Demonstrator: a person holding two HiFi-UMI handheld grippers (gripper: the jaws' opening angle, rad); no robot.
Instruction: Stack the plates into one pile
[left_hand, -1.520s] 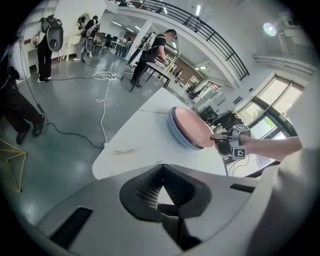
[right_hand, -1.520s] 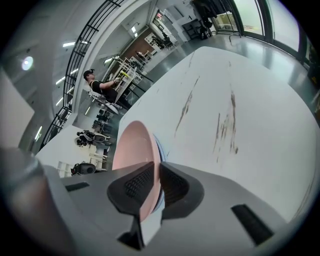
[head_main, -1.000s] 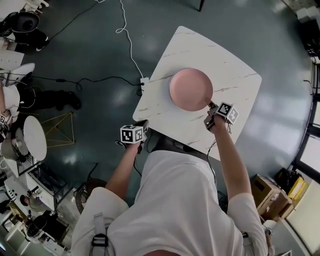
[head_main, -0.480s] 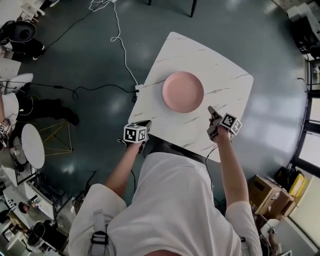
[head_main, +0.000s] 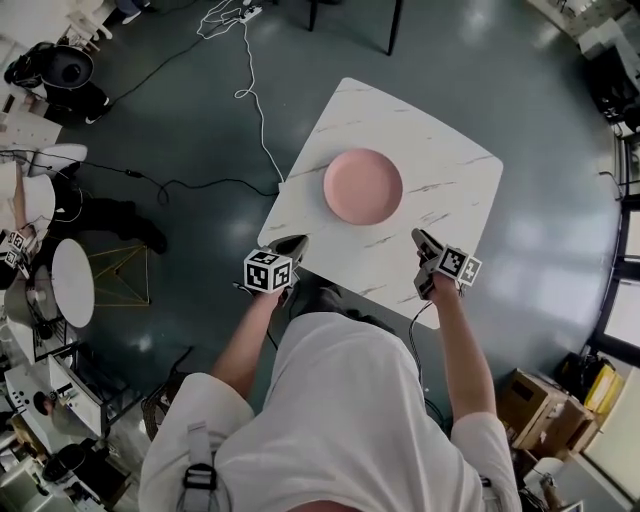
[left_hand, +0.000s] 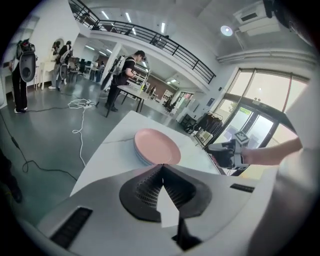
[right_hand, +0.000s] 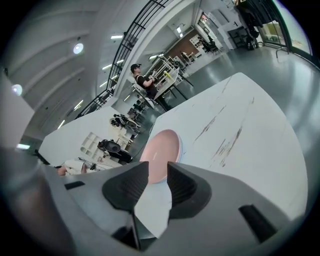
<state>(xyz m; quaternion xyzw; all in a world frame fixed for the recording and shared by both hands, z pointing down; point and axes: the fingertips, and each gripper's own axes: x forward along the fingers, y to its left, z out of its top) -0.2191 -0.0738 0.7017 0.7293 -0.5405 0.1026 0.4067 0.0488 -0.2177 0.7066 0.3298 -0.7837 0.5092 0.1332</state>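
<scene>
A pile of plates with a pink plate (head_main: 362, 186) on top sits on the white marble table (head_main: 440, 160). The same pile (left_hand: 156, 147) shows in the left gripper view and the pile (right_hand: 161, 156) in the right gripper view, paler rims under the pink one. My left gripper (head_main: 294, 244) hangs at the table's near left corner, jaws shut and empty. My right gripper (head_main: 418, 240) hovers above the table's near edge, right of the pile; its jaws have just been closing, a gap remains and nothing is between them. Neither gripper touches the plates.
Cables (head_main: 250, 90) trail over the dark floor left of the table. A round white table (head_main: 72, 280) and equipment stand at the far left. Cardboard boxes (head_main: 530, 400) sit at the lower right. A person (left_hand: 125, 75) stands at a bench in the background.
Both grippers have drawn back from the pile toward me and risen. The right gripper has left the pink plate's rim and its jaws have narrowed. The pile stays put.
</scene>
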